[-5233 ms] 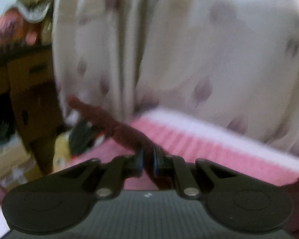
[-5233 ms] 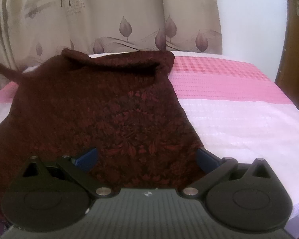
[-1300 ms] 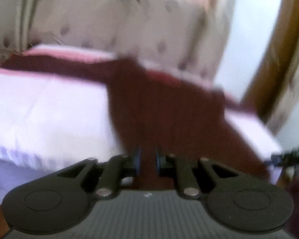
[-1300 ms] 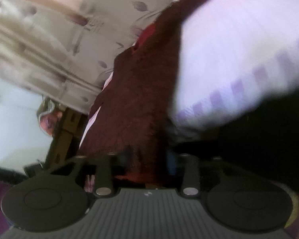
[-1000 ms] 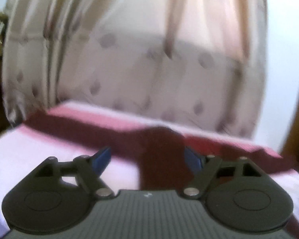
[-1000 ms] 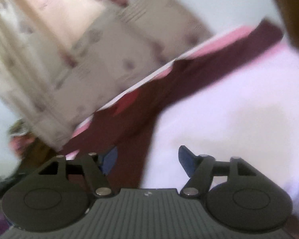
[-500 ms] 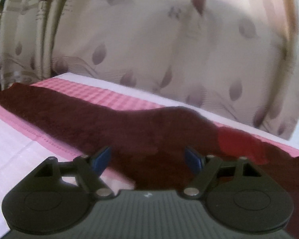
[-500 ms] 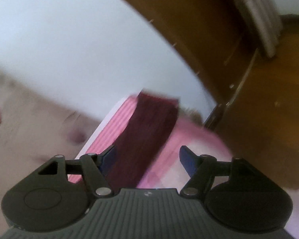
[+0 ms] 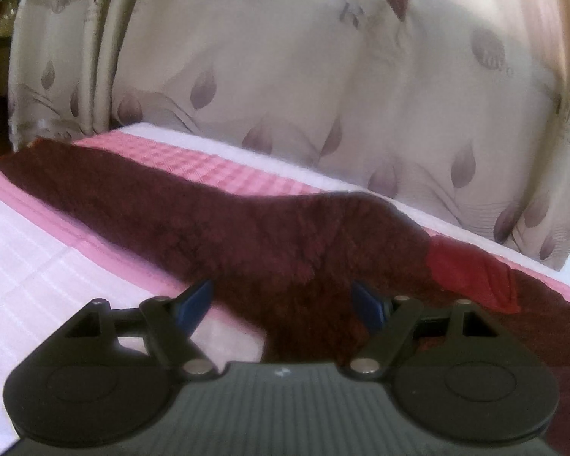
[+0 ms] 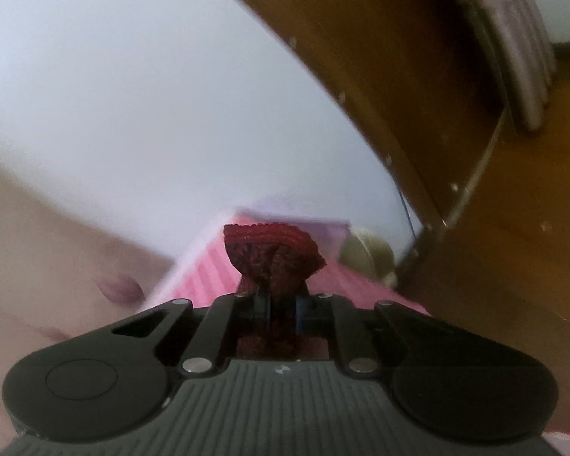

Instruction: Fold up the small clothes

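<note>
Looking along the left gripper (image 9: 281, 304): fingers (image 9: 193, 300) spread wide, nothing pinched; dark maroon garment (image 9: 247, 235) spread on the bed (image 9: 38, 250), running as a long band from far left down toward near right, its near part passing under and between the open fingers, untouched as far as can be told. Brighter red patch (image 9: 471, 269), maybe lining or a turned end, lying right of the fingers. Leaf-print curtain (image 9: 323, 76) behind the bed. Looking along the right gripper (image 10: 283, 311): fingers closing, already pinched on a bunched end of the same garment (image 10: 273, 250), cloth fanning out just ahead of the tips; pink bed cover beneath, wooden door or wardrobe (image 10: 494, 209) at right, view rolled. Judged: right hand has its end; left hand nearer the middle of the band, so long axis lies crosswise to the left fingers, needing a close on the cloth directly between them before any fold.
</note>
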A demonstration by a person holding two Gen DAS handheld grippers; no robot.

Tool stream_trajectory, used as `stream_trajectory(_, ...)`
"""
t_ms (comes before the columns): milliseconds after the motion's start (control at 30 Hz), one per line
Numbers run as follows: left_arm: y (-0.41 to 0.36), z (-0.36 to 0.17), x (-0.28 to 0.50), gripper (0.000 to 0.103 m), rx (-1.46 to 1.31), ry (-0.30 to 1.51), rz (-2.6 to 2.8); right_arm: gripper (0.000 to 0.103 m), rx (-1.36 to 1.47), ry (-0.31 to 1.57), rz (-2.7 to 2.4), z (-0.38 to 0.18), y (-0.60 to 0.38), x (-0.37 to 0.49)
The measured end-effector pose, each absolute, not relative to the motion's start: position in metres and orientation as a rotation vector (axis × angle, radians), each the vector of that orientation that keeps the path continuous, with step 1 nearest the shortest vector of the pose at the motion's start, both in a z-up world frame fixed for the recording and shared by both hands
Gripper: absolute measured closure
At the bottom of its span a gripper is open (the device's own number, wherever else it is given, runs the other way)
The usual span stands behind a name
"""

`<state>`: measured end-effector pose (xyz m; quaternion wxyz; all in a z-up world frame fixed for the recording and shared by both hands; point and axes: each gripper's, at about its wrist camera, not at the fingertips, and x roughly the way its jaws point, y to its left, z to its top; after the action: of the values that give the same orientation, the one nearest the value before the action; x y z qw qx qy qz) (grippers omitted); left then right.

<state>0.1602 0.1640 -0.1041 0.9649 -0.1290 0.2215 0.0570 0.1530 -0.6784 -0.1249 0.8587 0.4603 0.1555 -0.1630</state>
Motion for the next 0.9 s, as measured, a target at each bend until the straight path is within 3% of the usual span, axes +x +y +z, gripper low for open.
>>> stream_trajectory(133,0.155,-0.091,0.149,0.023,-0.236,0.39,0.083,0.088,0.942,0.417,-0.41,-0.115,-0.684,0.145)
stream_trajectory(433,0.149,-0.099,0.143,0.022,-0.231,0.37,0.058,0.087,0.947,0.307,-0.283,-0.062,-0.646,0.134)
stream_trajectory(700,0.164,-0.109,0.138,0.022,-0.353,0.355,0.042,0.087,0.911,0.215,0.041,0.02,-0.537,0.177)
stream_trajectory(900,0.183,-0.117,0.142,0.022,-0.472,0.387,0.073,0.087,0.931,0.223,0.288,0.039,-0.428,0.216)
